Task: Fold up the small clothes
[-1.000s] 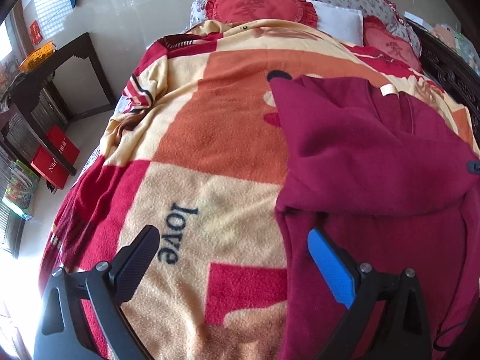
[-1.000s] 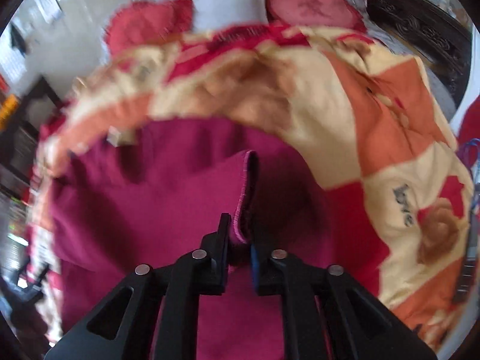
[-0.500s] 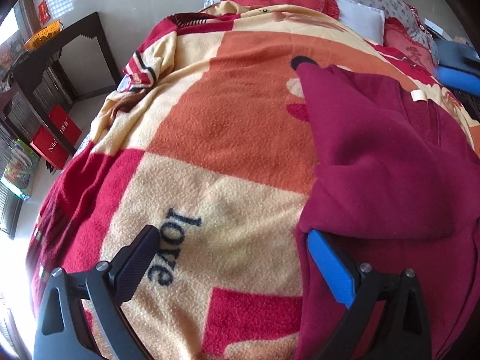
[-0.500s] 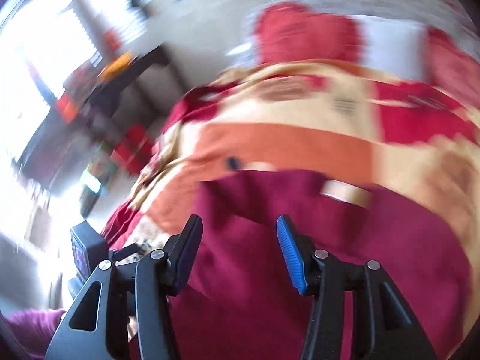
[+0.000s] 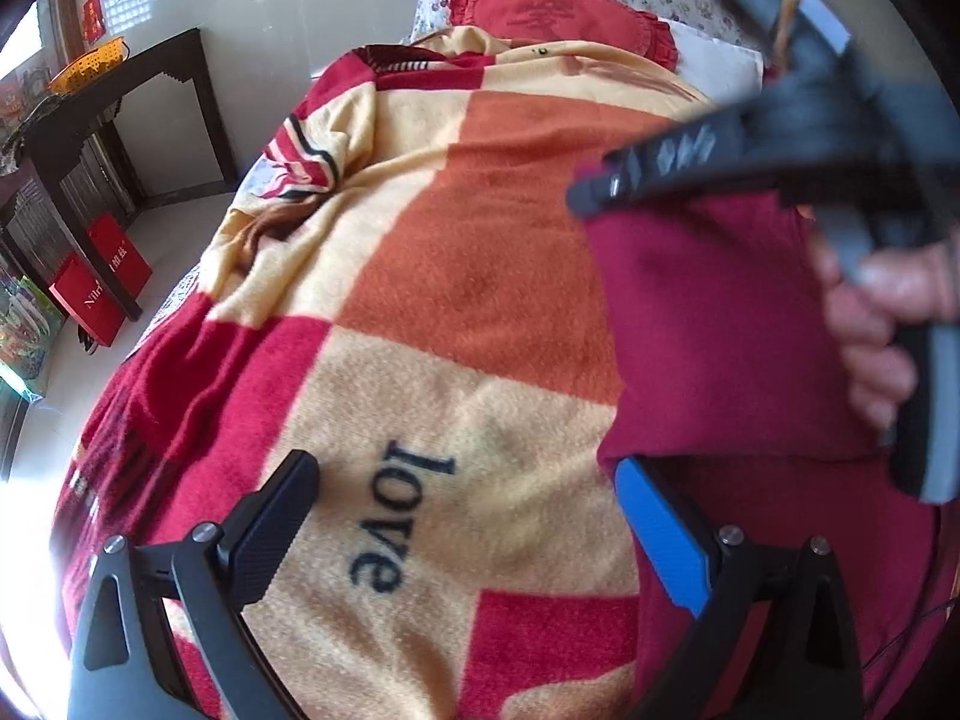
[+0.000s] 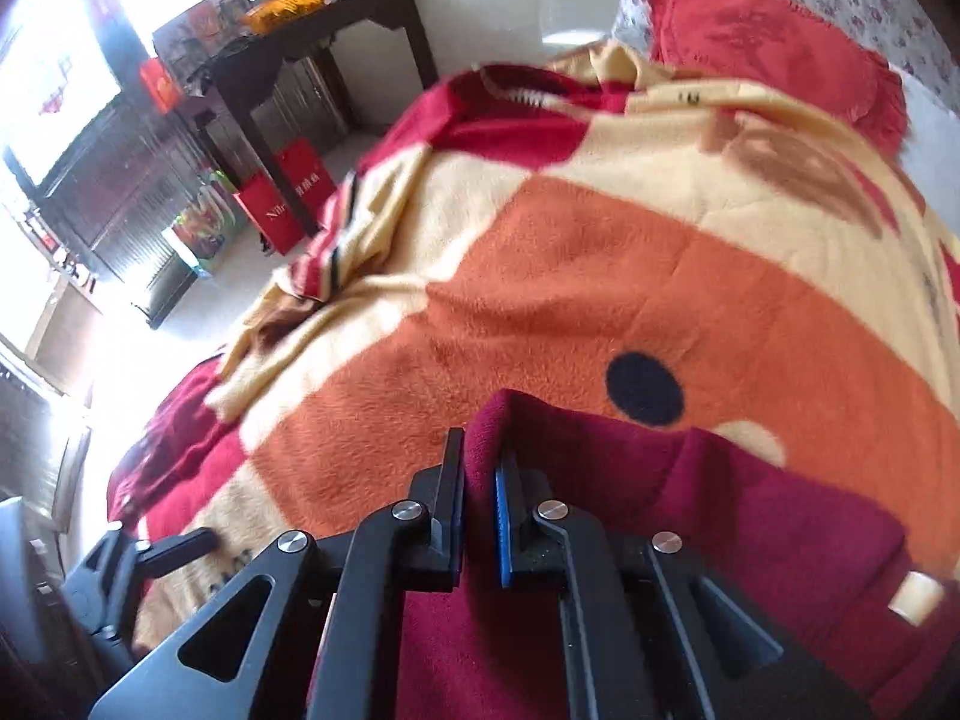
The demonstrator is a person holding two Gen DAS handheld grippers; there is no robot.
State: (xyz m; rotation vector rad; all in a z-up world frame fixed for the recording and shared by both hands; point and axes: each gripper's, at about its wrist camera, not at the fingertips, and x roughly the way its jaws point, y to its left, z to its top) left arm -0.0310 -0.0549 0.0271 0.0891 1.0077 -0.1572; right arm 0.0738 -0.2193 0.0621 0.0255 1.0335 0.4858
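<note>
A dark red garment (image 5: pixel 708 324) lies partly folded on the right of the patterned blanket (image 5: pixel 420 240). My left gripper (image 5: pixel 468 516) hangs open low over the blanket's "love" lettering. Its blue pad (image 5: pixel 660 534) is at the garment's left edge and nothing is between its fingers. A hand holds my right gripper (image 5: pixel 591 195) at the garment's far left corner. In the right wrist view, that gripper (image 6: pixel 480 474) is shut on a raised corner of the garment (image 6: pixel 750 516). A finger of my left gripper (image 6: pixel 180 543) shows at the lower left.
Red cushions (image 5: pixel 552 12) and floral pillows lie at the head of the bed. Left of the bed, on the floor, stands a dark wooden table (image 5: pixel 120 96) with an orange basket (image 5: pixel 90 63) on it. Red boxes (image 5: pixel 102 288) lean against its leg.
My right gripper let go of the folded sleeve, swung across to the garment's far left corner, opened and shut on it. It and the hand came into the left wrist view. The left gripper stayed open.
</note>
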